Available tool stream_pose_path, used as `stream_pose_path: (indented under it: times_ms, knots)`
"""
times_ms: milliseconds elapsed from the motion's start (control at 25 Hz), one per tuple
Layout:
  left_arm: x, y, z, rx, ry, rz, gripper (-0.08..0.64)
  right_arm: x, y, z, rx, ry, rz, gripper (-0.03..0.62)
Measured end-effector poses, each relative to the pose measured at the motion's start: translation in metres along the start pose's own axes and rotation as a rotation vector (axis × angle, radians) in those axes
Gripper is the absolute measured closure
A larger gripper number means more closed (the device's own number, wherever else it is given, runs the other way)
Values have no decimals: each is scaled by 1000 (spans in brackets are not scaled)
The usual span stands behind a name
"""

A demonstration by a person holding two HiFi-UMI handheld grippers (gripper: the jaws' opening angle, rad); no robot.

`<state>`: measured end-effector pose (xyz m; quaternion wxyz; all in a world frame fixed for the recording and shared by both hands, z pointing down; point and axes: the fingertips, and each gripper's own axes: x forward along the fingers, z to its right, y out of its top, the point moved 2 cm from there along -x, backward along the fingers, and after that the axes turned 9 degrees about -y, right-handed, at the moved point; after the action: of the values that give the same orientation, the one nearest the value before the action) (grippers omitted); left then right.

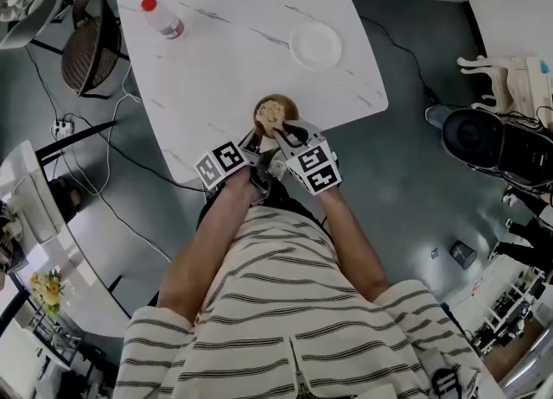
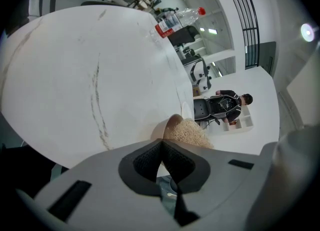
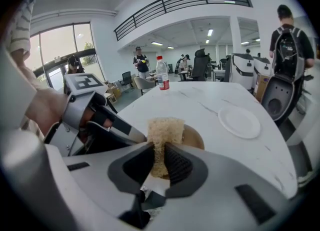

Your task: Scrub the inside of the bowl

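Tan scrubber (image 3: 162, 127) pinched by right gripper (image 3: 159, 148) over brown bowl (image 3: 193, 136); left gripper (image 2: 161, 142) clamps its rim.

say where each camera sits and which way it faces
Head view: on the person's head, facing down at the table; forearms and striped shirt show.
Left gripper view: on the left hand-held gripper, facing across the table to the bottle; its jaws show.
Right gripper view: on the right hand-held gripper, facing the sponge in the bowl; the left hand shows.
All share the bowl.
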<state>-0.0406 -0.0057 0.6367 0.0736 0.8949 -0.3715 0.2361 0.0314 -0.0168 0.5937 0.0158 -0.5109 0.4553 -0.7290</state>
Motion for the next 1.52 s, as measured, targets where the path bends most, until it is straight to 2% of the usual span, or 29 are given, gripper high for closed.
stream_pose_path:
  times_ms: [360, 800, 1520]
  knots:
    - [2, 0, 0, -31, -1, 9, 554, -7, -8, 11, -126, -37, -35, 525]
    - [2, 1, 2, -19, -3, 8, 554, -6, -6, 22, -190, -83, -20, 525]
    - [1, -2, 2, -13, -9, -6, 554, -3, 2, 34, -151, -146, -22, 525]
